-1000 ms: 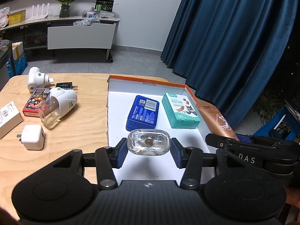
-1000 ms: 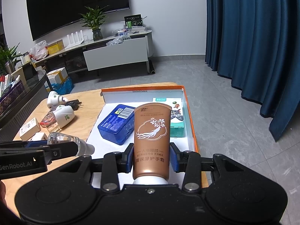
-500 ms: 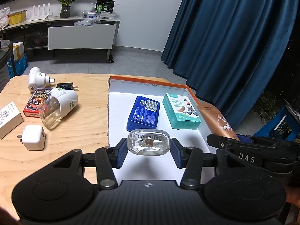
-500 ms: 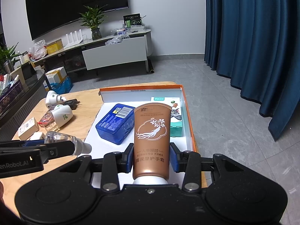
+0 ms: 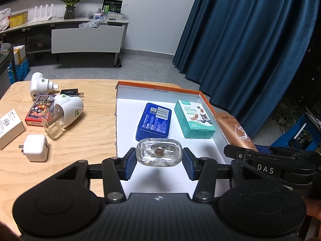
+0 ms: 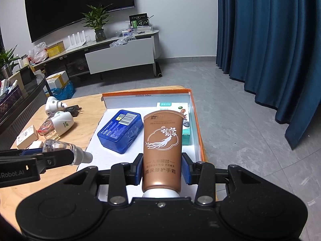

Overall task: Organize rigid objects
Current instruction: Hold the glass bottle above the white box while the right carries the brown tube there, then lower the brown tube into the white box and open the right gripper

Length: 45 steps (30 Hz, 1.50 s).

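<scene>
My left gripper (image 5: 159, 160) is shut on a clear glass bottle (image 5: 159, 152), held bottom-forward above the near part of the orange-rimmed white box (image 5: 158, 84); the bottle also shows in the right wrist view (image 6: 60, 146). My right gripper (image 6: 162, 168) is shut on a brown hand cream tube (image 6: 162, 140), held over the box's right side; the tube also shows in the left wrist view (image 5: 233, 129). Inside the box lie a blue case (image 5: 154, 121) and a teal carton (image 5: 193, 118).
On the wooden table (image 5: 80, 136) left of the box lie a white plug-in device with a glass bottle (image 5: 62, 115), a second white device (image 5: 39, 84), a red card pack (image 5: 39, 109), a white charger cube (image 5: 36, 147), a black plug (image 5: 70, 92) and a white carton (image 5: 9, 125).
Both grippers have kept their hold. The right wrist view has shifted slightly, with the box and table sitting a little lower and closer.
</scene>
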Motion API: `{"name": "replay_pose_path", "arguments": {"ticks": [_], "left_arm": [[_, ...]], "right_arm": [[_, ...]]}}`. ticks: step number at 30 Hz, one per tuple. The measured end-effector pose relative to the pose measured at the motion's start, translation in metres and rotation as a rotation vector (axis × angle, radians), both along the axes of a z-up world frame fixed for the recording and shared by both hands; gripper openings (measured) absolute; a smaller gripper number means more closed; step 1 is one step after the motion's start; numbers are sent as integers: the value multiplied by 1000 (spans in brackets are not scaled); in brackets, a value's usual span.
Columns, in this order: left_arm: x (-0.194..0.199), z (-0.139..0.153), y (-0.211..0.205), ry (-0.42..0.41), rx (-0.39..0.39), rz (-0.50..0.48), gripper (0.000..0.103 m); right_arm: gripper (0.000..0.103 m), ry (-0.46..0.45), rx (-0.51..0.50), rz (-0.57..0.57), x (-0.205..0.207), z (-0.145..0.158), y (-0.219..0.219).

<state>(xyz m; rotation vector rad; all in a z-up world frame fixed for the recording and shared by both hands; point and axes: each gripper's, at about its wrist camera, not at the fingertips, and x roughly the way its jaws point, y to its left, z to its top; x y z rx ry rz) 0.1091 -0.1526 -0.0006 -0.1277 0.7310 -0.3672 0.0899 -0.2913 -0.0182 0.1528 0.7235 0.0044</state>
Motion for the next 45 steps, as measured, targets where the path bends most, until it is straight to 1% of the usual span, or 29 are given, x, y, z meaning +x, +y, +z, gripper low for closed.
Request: {"name": "replay_pose_path", "arguments": {"ticks": [30,45], "left_arm": [[2,-2,2,-1,7,2,50],[5,-6,-1,10,19,1,49]], "right_arm": [[47,15,-2,4,4,-3,0],[47,40,3,0,7,-11,-3]]}}
